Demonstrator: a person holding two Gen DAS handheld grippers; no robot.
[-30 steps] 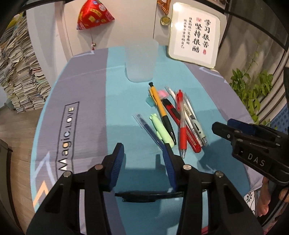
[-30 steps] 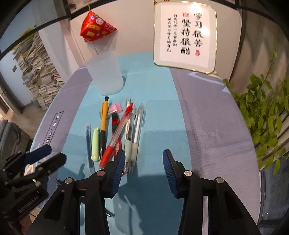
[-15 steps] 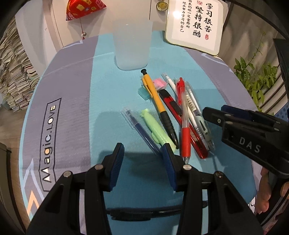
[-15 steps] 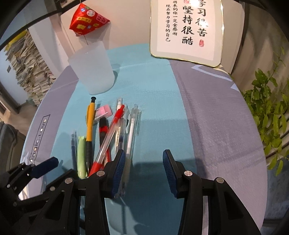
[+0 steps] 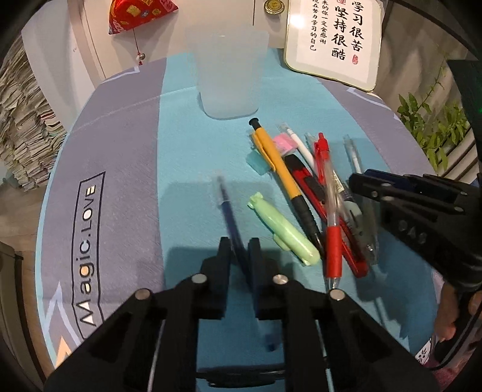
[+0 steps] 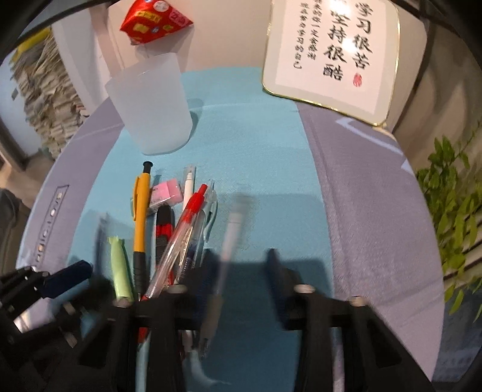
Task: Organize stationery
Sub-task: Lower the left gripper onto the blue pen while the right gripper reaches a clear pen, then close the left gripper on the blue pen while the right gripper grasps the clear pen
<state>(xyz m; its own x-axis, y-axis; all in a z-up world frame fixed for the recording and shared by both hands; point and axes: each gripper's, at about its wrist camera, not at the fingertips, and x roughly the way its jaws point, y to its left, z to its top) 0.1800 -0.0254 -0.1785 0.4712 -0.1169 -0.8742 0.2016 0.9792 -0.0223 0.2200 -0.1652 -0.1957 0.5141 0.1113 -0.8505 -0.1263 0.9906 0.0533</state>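
Observation:
A frosted plastic cup point(image 5: 227, 75) stands upright at the back of the round table. In front of it lie an orange pen point(image 5: 277, 162), a red utility knife point(image 5: 304, 178), a red pen point(image 5: 331, 217), a green highlighter point(image 5: 283, 229) and pink point(image 5: 284, 143) and teal point(image 5: 257, 161) erasers. My left gripper point(image 5: 239, 241) is shut on a thin blue pen point(image 5: 224, 196), which sticks out ahead of and behind the jaws. My right gripper point(image 6: 242, 256) is closing, blurred, its jaws still apart. A pale pen point(image 6: 233, 229) lies between them, close to the left finger.
A framed calligraphy sign point(image 5: 334, 39) leans at the back right, and a red pouch point(image 5: 135, 12) hangs on the wall. A green plant point(image 6: 452, 217) stands past the table's right edge. Paper stacks point(image 5: 24, 120) rise at the left. The blue-grey tablecloth point(image 5: 120, 150) covers the table.
Both grippers came forward and down over the pens. The left jaws went from wide apart to shut on the blue pen. The right jaws narrowed around the pale pen, which shifted.

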